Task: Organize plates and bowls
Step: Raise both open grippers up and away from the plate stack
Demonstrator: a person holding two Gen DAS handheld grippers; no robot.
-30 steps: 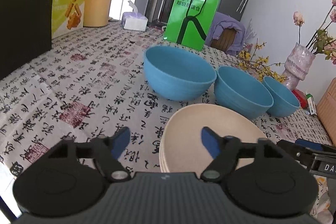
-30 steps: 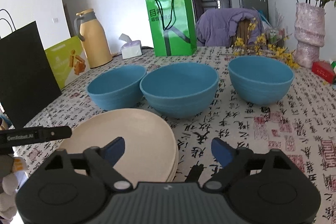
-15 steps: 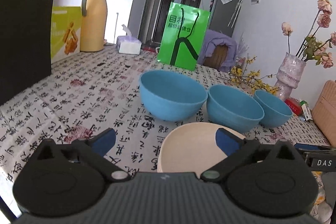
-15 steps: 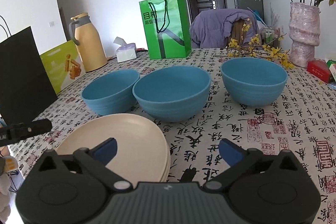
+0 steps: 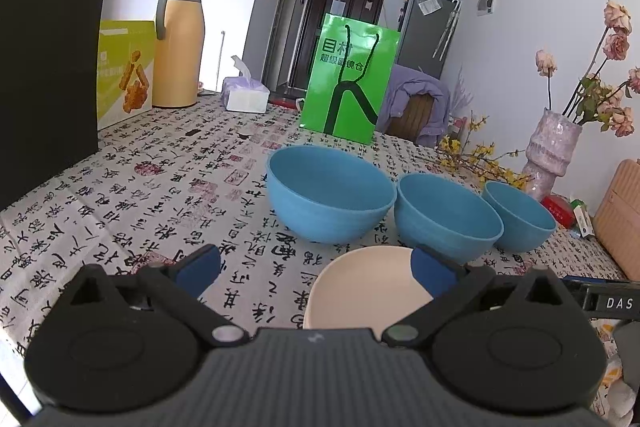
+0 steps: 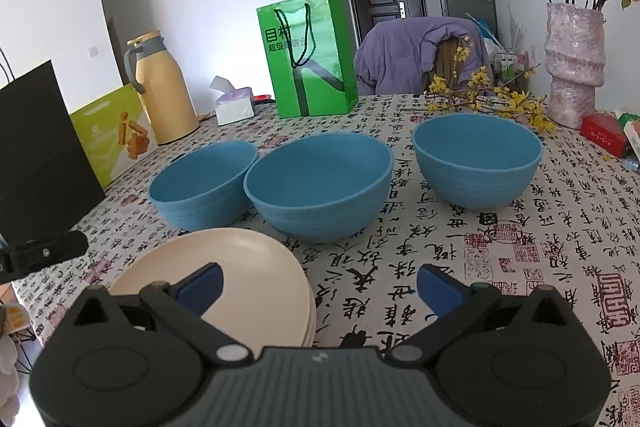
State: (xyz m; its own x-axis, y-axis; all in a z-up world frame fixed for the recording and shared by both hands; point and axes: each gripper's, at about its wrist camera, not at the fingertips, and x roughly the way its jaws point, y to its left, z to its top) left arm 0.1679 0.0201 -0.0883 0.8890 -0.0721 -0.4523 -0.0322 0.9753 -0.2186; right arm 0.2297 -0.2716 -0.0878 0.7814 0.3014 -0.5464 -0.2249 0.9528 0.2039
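Observation:
Three blue bowls stand in a row on the calligraphy-print tablecloth: a left bowl [image 6: 202,183], a middle bowl [image 6: 318,185] and a right bowl [image 6: 476,161]. The same row shows in the left wrist view as left bowl [image 5: 328,193], middle bowl [image 5: 446,217] and right bowl [image 5: 518,221]. A stack of cream plates [image 6: 244,267] lies in front of them, also cream plates [image 5: 364,283]. My left gripper [image 5: 314,267] is open, above the near table and the plates' left edge. My right gripper [image 6: 318,283] is open over the plates' right edge. Neither holds anything.
A green paper bag [image 6: 306,55], a yellow thermos [image 6: 160,91], a tissue box [image 6: 234,105], a snack box [image 6: 116,133] and a black bag [image 6: 38,151] line the back and left. A pink vase [image 6: 574,63] with flowers and yellow sprigs stands right.
Both grippers have opened wider. The left view has tipped up, so the plates sit lower in it and more of the room shows. Bowls and plates have not moved.

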